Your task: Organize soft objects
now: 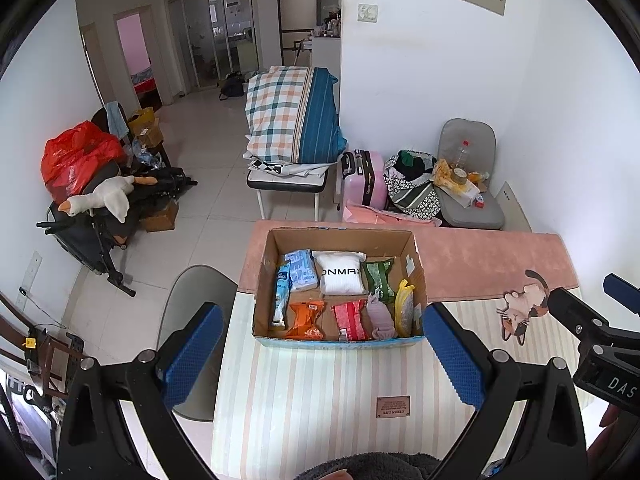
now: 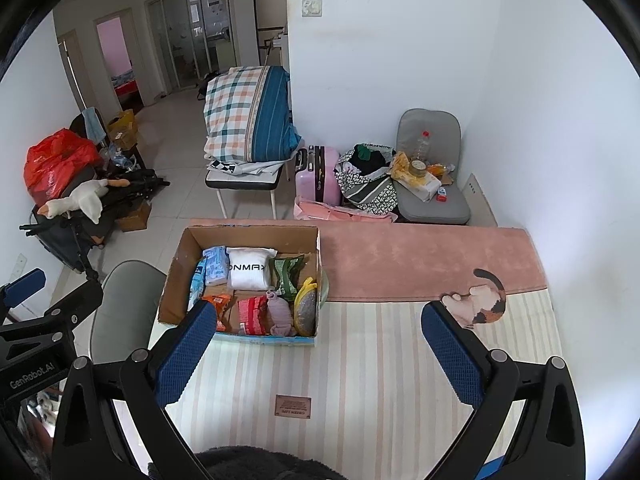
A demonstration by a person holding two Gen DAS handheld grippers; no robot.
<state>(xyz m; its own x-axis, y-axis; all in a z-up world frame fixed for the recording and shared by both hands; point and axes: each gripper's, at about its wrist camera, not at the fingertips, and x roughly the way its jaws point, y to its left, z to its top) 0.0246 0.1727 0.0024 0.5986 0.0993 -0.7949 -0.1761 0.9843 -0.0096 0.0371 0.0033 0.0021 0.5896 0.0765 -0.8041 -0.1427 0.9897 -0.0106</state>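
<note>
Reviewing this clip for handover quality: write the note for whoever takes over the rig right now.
Left gripper: open, empty, hovering over the striped mat in front of the cardboard box.
Right gripper: open, empty, to the right of the box.
Things: all inside the box. Back row: blue packs, white roll, green pouch. Front row: orange pack, red pack, mauve sock, yellow-rimmed pad.
Done: no soft items are visible loose on the mat.
Left: probably nothing but a check; the box's near inner wall is hidden.

Bright even daylight, glare washing out the white wall (image 1: 560,128) at right, sharp centre, strong fisheye curvature, black vignetted corners
</note>
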